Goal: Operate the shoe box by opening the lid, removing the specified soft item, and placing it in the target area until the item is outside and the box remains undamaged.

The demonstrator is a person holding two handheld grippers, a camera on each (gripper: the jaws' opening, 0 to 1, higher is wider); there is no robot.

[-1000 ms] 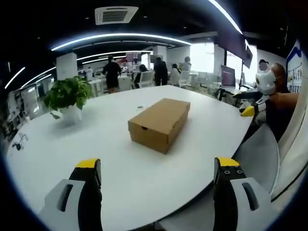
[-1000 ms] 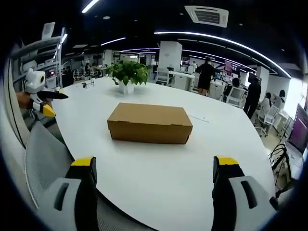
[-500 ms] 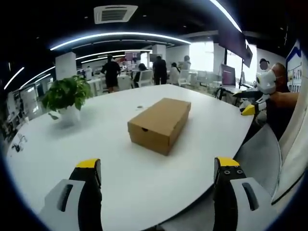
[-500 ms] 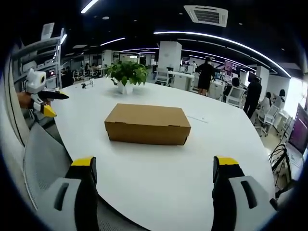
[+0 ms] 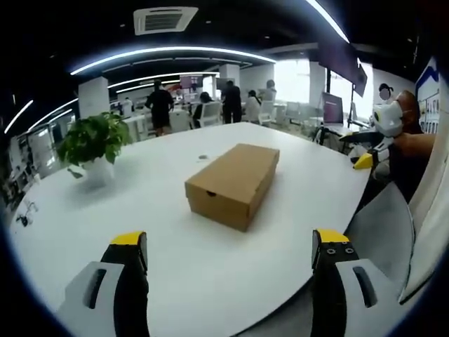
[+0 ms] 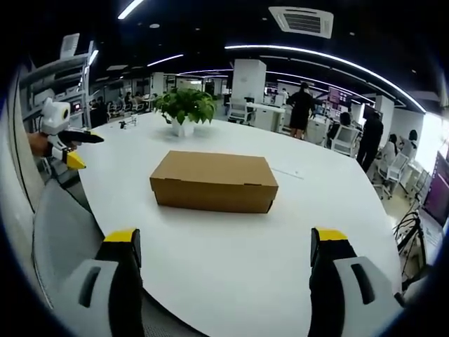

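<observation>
Closed cardboard shoe box (image 5: 233, 184) sits mid white table (image 6: 231, 260), nothing blocking it. Potted plant (image 6: 185, 109) stands on the far side. Left claw (image 5: 230, 263) and right claw (image 6: 228, 263) both gape wide, empty, well short.

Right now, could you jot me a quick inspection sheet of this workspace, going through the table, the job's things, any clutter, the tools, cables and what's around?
Surface: large white table, mostly bare.
Job's things: cardboard shoe box near the table's middle, lid shut, looks undamaged; the soft item cannot be seen.
Clutter: potted plant beyond the box; a small dark spot on the table, too small to identify.
Tools: left tool and right tool both open, holding nothing, short of the box.
Cables: nothing seen on the table.
Surroundings: open office with people standing at desks, ceiling light strips, a grey chair back at the table's edge.
</observation>
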